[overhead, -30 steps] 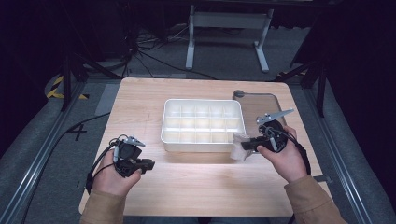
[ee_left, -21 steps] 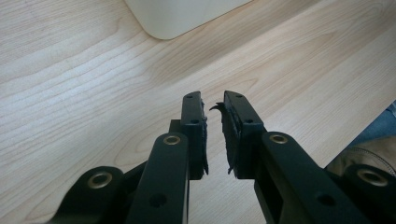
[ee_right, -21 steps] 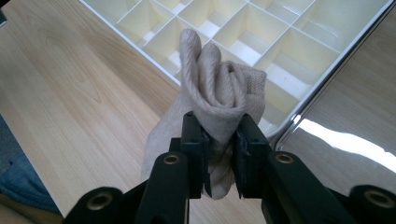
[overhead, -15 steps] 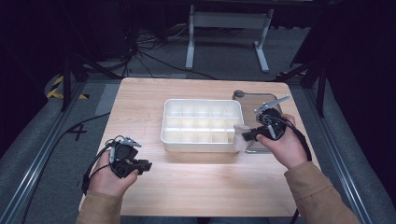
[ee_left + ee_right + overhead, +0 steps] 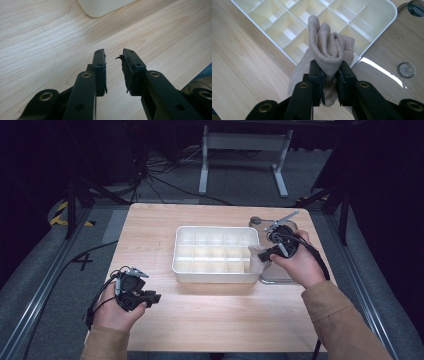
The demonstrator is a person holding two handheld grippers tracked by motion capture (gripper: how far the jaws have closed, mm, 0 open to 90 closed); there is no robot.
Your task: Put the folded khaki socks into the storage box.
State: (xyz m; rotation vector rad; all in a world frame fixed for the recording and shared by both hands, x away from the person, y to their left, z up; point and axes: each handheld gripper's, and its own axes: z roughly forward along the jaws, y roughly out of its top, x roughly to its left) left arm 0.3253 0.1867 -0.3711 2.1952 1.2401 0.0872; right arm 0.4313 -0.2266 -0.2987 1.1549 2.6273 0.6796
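Two hand-held grippers are at work over a light wooden table (image 5: 215, 320). Near the table's middle sits a white divided organizer tray (image 5: 216, 275) with rows of small open compartments. The right gripper (image 5: 264, 254), held in the person's right hand (image 5: 296, 265), hovers at the tray's right end; its jaws are pressed together on a rolled beige sock (image 5: 329, 53), which stands up out of them with its coiled end on top and loose fabric hanging below. In the right gripper view the sock sits over the tray's corner compartments, above the rim (image 5: 372, 37). Just beside the tray on that side lies a clear, glossy lid (image 5: 384, 72) flat on the wood, with a small round button-like disc (image 5: 406, 69) on it. The left gripper (image 5: 152, 297) rests low near the table's front left, well apart from the tray, in the person's left hand (image 5: 117, 307); its jaws stand parted with a clear gap and nothing between them, and worn padding (image 5: 126, 72) peels from one inner face. Tan sleeves (image 5: 345, 320) cover both forearms.
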